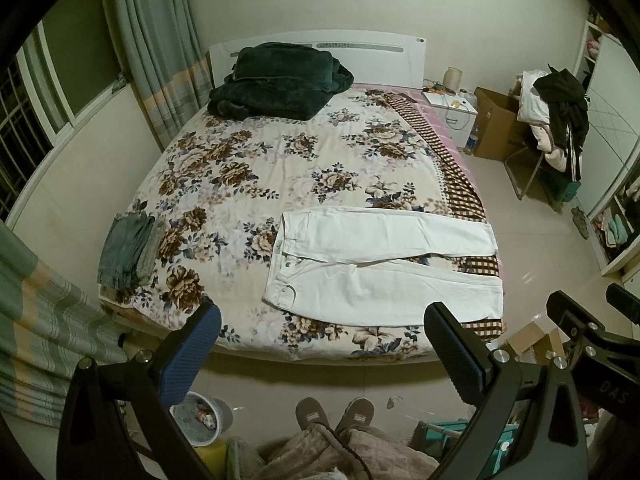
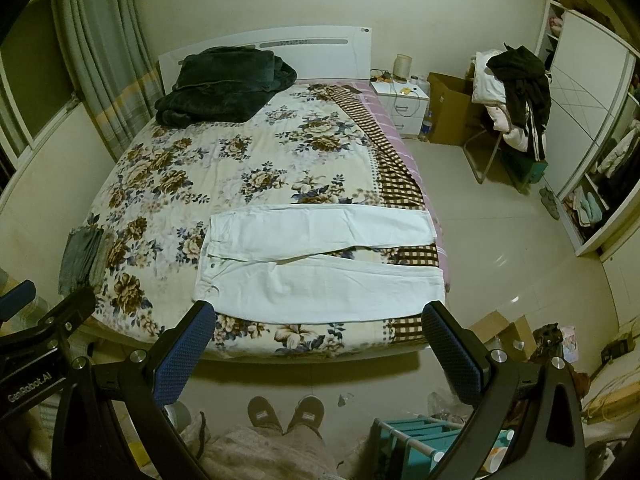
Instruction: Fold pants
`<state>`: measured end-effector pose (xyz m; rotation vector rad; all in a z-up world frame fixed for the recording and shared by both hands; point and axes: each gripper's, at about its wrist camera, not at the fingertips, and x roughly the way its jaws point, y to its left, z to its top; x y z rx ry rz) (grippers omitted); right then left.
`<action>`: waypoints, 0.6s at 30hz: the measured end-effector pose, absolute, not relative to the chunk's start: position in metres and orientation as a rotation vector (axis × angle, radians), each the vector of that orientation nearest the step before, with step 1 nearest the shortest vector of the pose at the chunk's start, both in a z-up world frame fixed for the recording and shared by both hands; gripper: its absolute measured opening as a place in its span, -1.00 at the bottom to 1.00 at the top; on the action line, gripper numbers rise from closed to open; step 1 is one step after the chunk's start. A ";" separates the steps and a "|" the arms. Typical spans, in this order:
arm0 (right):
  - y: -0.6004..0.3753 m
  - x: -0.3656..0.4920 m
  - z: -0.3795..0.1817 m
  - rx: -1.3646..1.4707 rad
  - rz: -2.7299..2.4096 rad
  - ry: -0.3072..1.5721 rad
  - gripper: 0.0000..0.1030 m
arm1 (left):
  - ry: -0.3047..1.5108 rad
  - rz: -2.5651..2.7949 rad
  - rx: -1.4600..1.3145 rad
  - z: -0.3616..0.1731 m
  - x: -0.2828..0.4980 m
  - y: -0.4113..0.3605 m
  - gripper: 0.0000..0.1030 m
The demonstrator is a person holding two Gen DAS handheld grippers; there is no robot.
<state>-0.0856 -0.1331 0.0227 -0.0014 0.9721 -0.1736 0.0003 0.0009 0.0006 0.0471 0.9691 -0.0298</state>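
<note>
Ahead of both sets of jaws, on the near right part of the bed (image 1: 280, 184), the white pants (image 1: 380, 264) lie flat and unfolded: waistband to the left, two legs running right, a narrow gap between them toward the cuffs. Left gripper (image 1: 322, 344) and right gripper (image 2: 316, 340) both hang above the floor short of the bed edge, jaws spread wide, holding nothing and touching nothing.

Risks, judged from this layout:
- Cuffs sit at the right edge of the bed, beyond the right-hand jaw of each gripper. A careless drag could slide them off the mattress.
- Fabric lies flat on a soft floral cover (image 2: 240, 168). Jaws closing too deep may pinch the cover with the pants and lift both.
- Pinching only the top layer of a leg would let the lower layer lag, giving a crooked fold.
- Near leg lies close to the foot edge, just ahead of the jaws; pulling toward the person may tip it over.
- Folded grey clothes (image 1: 128, 248), well left of the left jaws, are apart and unlikely to interfere.
</note>
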 end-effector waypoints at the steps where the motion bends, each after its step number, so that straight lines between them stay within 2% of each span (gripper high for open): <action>1: -0.133 -0.086 0.023 -0.001 -0.174 0.972 1.00 | 0.969 -0.030 0.047 0.001 0.000 0.001 1.00; 18: -0.103 -0.075 0.012 0.024 -0.204 1.004 1.00 | 0.981 -0.054 0.049 -0.004 -0.005 -0.006 1.00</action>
